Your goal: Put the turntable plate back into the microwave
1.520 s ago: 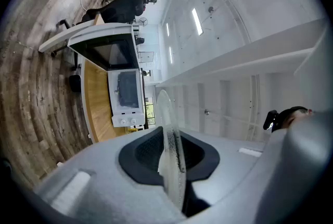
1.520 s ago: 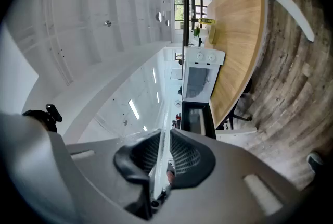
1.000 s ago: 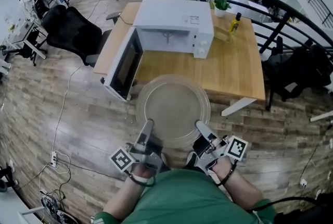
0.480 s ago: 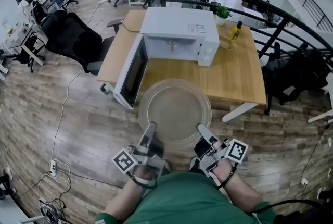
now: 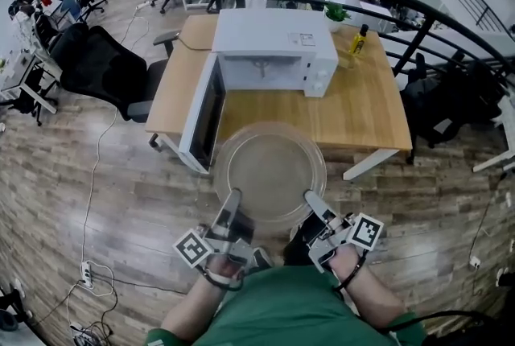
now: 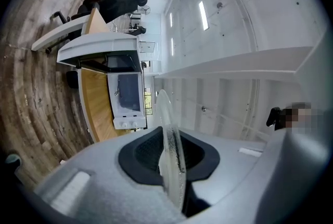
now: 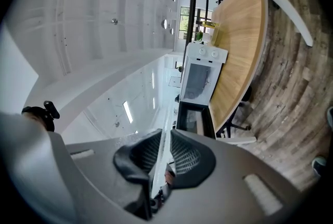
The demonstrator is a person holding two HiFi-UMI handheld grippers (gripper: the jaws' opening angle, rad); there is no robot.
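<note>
Clear glass: the turntable plate (image 5: 269, 171) is held flat in the air, gripped at its near rim by both grippers and extending forward from the fingers. In the head view its far part overlaps the near edge of the wooden counter (image 5: 366, 107); the rest lies over the plank floor (image 5: 105, 183).

Left gripper (image 5: 233, 198) — fingers (image 6: 138, 152) closed on the rim at the plate's near-left. The left gripper view shows the glass edge-on, pinched between the dark pads.

Right gripper (image 5: 309, 196) — fingers (image 7: 186, 158) closed on the rim at the near-right. The right gripper view shows the thin edge of the plate running between the ribbed pads, which press on it from both sides.

The white microwave (image 5: 273, 47) stands on the counter, well ahead of both sets of fingers. Its door (image 5: 201, 117) is swung open toward the person, ahead and to the left of the left fingers, just beside the plate's far-left rim. The cavity faces the fingers.

A bottle (image 5: 358, 39) stands on the counter ahead and to the right of the right fingers, beside the microwave. A black office chair (image 5: 105, 55) stands far left of the left fingers.
</note>
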